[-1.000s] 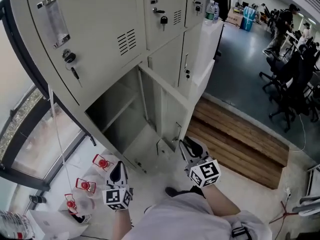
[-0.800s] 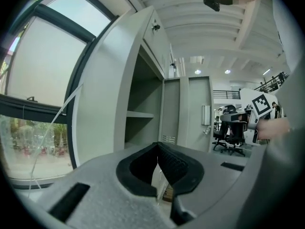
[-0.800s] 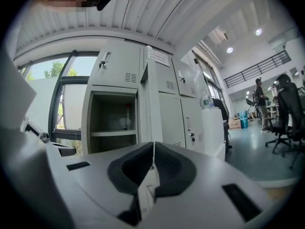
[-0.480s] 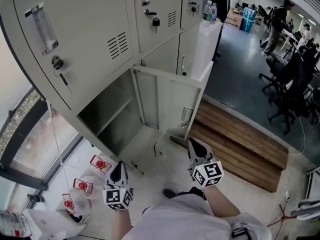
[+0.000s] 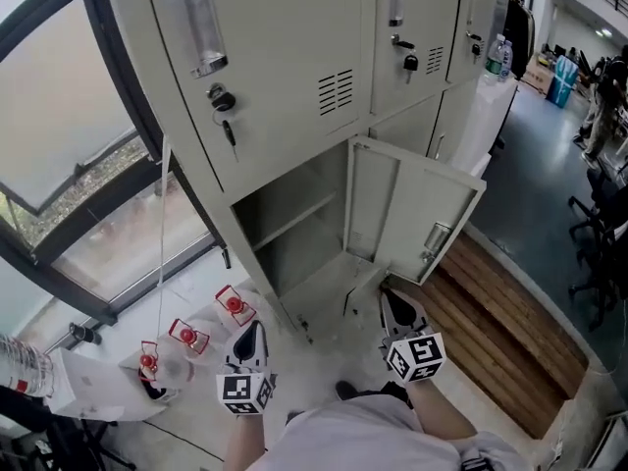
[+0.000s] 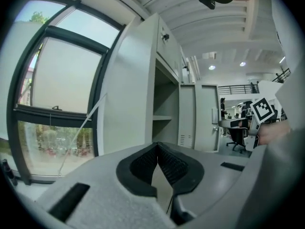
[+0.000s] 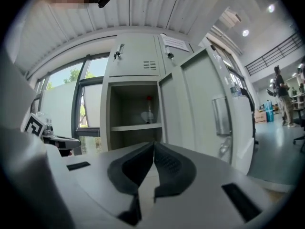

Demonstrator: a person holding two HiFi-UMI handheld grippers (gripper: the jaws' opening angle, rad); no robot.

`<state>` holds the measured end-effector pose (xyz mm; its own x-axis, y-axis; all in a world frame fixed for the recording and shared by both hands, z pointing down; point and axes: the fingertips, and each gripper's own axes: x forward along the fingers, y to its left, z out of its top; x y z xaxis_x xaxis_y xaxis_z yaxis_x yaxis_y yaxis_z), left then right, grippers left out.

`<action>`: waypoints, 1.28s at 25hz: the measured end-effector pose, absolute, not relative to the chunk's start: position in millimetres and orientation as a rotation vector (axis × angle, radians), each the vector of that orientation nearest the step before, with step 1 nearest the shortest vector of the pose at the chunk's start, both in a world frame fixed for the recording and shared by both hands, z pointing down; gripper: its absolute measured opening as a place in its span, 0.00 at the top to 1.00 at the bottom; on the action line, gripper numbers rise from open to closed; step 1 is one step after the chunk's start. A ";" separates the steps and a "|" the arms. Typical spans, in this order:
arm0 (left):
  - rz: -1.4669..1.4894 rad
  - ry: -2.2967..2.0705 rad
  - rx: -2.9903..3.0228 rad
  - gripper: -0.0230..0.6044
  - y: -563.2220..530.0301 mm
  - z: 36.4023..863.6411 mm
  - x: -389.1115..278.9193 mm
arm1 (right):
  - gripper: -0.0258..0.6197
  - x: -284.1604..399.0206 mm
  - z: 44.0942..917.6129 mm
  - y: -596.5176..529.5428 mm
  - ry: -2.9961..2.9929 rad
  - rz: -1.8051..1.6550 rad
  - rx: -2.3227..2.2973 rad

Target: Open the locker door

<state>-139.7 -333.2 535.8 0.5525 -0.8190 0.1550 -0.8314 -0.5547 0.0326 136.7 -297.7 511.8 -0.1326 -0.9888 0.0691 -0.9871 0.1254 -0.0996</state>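
Fingers of the right gripper [image 5: 394, 302] are pressed together on nothing, just below the locker door [image 5: 412, 214], which stands wide open. The left gripper [image 5: 251, 334], fingers also together and empty, points toward the open compartment [image 5: 294, 226].

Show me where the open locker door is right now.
In the head view, the open locker door stands right of centre, swung out beside its compartment, just above the right gripper.
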 end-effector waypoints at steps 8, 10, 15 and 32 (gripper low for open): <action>0.155 -1.683 2.545 0.96 -318.5 525.0 -211.8 | 0.94 38.2 520.3 -333.6 2.599 -0.177 -1.772; 0.155 -1.718 2.522 0.96 -311.6 524.6 -222.1 | 0.94 15.0 522.6 -336.7 2.658 -0.179 -1.695; 0.152 -1.775 2.484 0.96 -296.2 524.8 -235.7 | 0.94 -30.4 521.3 -338.4 2.788 -0.133 -1.517; 0.141 -1.830 2.448 0.96 -288.0 524.0 -256.1 | 0.94 -60.0 520.8 -340.0 2.842 -0.124 -1.414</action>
<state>-256.1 -288.0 524.0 0.2816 -0.9517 0.1224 -0.9592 -0.2825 0.0101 -60.0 -340.0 520.8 -0.6032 -0.7948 0.0662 -0.7976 0.6008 -0.0540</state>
